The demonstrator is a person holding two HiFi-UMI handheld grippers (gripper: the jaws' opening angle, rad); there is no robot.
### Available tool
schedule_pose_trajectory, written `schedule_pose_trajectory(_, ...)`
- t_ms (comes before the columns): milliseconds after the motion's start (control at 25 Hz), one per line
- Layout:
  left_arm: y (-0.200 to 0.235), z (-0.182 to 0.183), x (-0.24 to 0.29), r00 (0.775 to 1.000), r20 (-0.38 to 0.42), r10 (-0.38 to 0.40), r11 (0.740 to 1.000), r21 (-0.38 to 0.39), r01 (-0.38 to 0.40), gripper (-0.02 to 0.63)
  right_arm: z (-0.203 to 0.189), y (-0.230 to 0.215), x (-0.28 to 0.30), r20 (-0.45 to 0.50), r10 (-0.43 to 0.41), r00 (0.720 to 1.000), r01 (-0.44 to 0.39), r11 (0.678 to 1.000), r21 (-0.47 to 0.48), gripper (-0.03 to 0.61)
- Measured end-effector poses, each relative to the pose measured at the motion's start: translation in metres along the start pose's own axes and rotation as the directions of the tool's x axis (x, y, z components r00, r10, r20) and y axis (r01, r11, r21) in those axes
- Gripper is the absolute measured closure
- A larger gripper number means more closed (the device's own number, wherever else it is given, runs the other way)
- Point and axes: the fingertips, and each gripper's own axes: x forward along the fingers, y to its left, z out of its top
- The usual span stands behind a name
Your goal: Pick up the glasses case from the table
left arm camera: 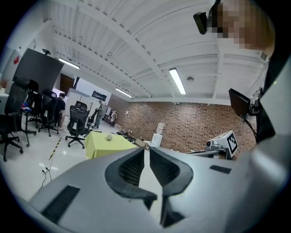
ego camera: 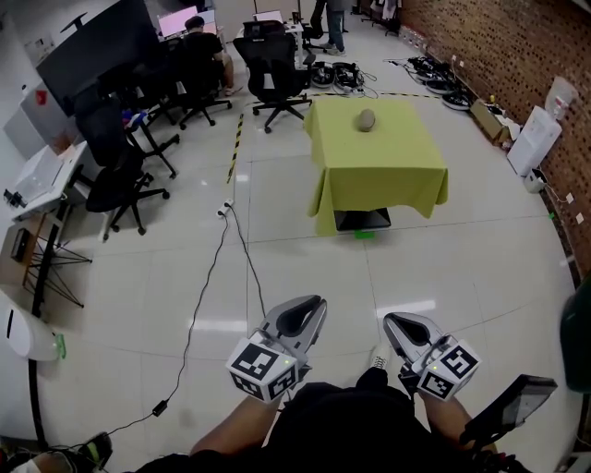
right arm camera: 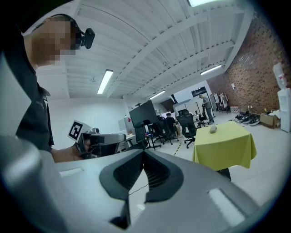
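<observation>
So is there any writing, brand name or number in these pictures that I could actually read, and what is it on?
No words or numbers can be read anywhere.
The marker cube on the left gripper and the one on the right gripper: black-and-white square patterns, no letters.
Lit monitor at the far desks: too small to read.
Red patch at the left edge: too small and blurred.

Tablecloth (ego camera: 374, 162): plain yellow-green. Glasses case (ego camera: 367, 120): looks grey-brown, too small to be sure. Left gripper (ego camera: 312, 307) and right gripper (ego camera: 395, 321): light grey shells, black ribbed pads (left arm camera: 132, 169), cubes (ego camera: 265, 368) with black-and-white squares. Floor (ego camera: 369, 277): glossy white tile. Brick wall (ego camera: 517, 46): red-brown. Chairs (ego camera: 272, 60): black. Floor tape (ego camera: 235, 146): yellow/black stripes.
</observation>
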Motion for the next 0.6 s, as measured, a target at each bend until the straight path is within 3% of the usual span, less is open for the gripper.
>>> schedule_pose_trajectory(600, -0.015, 0.021, 0.09, 1.0, 0.004, 0.02, 1.0, 0.022, -0.02, 0.571, 0.034, -0.089, -0.01, 0.038, 0.036, 0.999, -0.037, 0.999, 0.014, 0.577)
